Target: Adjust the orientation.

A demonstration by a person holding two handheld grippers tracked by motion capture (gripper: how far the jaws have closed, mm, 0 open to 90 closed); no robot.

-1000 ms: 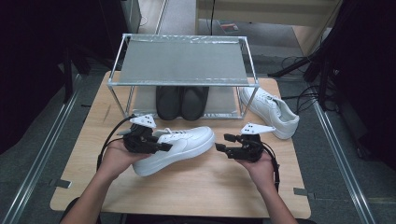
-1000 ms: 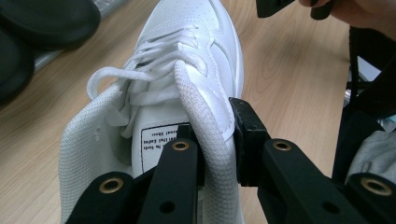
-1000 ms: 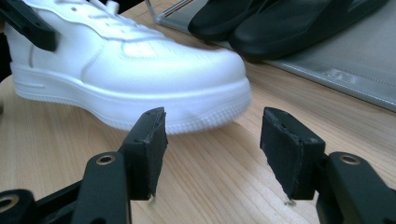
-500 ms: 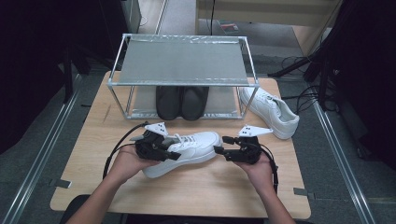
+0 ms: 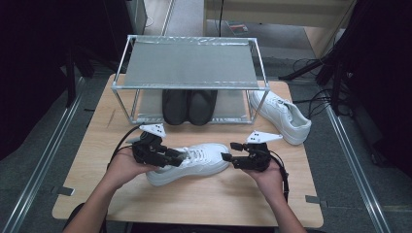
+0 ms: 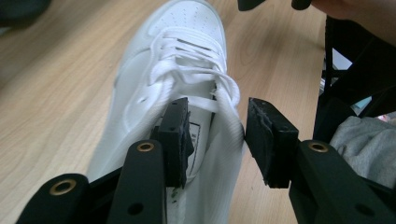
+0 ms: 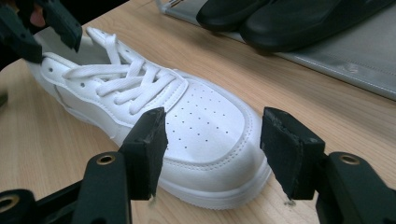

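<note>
Even light falls from above on the table (image 5: 194,204); the surroundings are dark. The high view is a bit soft. In the left gripper view, the white sneaker (image 6: 182,60) looks slightly blurred, maybe overexposed.

Metal rack (image 5: 189,63) on wooden table (image 5: 194,204), black shoes (image 5: 188,106) beneath it, second white sneaker (image 5: 281,115) beside rack

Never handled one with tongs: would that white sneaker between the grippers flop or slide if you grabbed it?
The white sneaker probably keeps its shape: its toe looks firm and its sole thick. The collar wall between the left gripper jaws, which have just been opening, looks thin and may bend. Resting flat on the wooden table, it should slide rather than tip.
</note>
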